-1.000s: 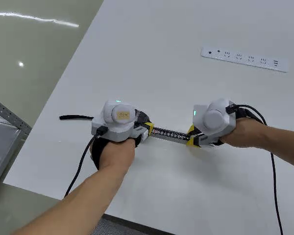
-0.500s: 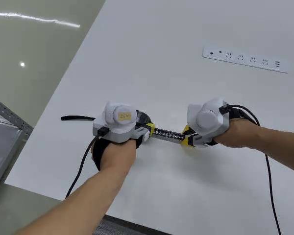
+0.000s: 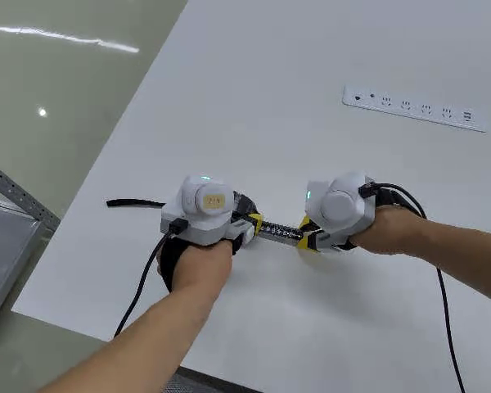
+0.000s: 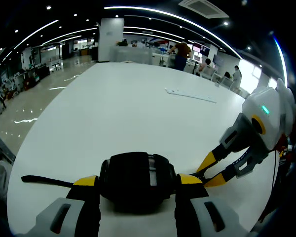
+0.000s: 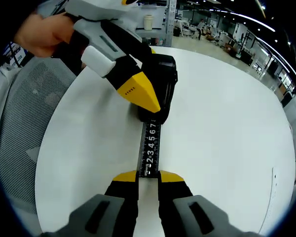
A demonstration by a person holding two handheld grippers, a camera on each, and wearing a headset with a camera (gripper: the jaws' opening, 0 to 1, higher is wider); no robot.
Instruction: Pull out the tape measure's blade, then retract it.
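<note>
The black tape measure case (image 4: 136,181) sits clamped between the yellow-tipped jaws of my left gripper (image 4: 137,181), low over the white table; in the head view the case (image 3: 244,214) shows just right of that gripper (image 3: 245,225). A short stretch of numbered blade (image 5: 150,148) runs from the case (image 5: 160,84) to my right gripper (image 5: 148,177), which is shut on the blade's end. In the head view the blade (image 3: 280,233) spans the small gap to the right gripper (image 3: 304,239). A black wrist strap (image 3: 135,202) trails left from the case.
A white power strip (image 3: 415,108) lies at the far right of the white table (image 3: 254,106). The table's left edge drops to a glossy floor, with a metal rack (image 3: 16,196) there. Black cables (image 3: 446,327) hang from both grippers. People stand far off in the left gripper view.
My right gripper has moved left toward the case, and the exposed blade between the grippers has grown shorter. The left gripper keeps its hold on the case.
</note>
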